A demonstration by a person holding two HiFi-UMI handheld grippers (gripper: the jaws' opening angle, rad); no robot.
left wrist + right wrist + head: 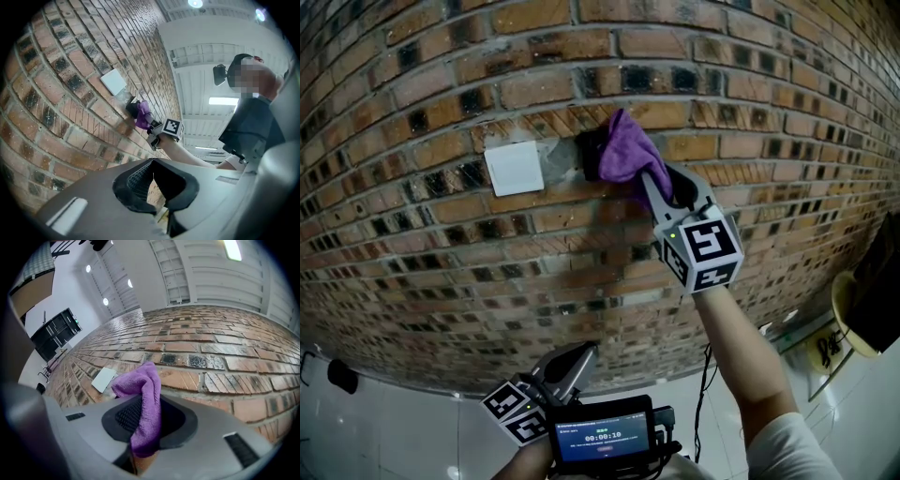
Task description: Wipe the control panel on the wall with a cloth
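Note:
On the brick wall (412,234), a purple cloth (628,150) is pressed against a dark control panel (589,155) and covers its right part. My right gripper (659,187) is shut on the cloth, its marker cube just below. A white plate (514,167) sits on the wall to the left of the dark panel. The right gripper view has the cloth (143,404) pinched in my right gripper (147,423), which hides the dark panel; the white plate (104,379) lies to its left. My left gripper (574,367) hangs low, shut and empty. The left gripper view shows the cloth (143,115) and the dark panel (132,108).
A small screen (602,436) is mounted on the left gripper. A yellow object (853,314) and a dark board stand low at the right. A black cable (705,394) hangs beside my right arm. A black object (342,375) lies on the pale floor at left.

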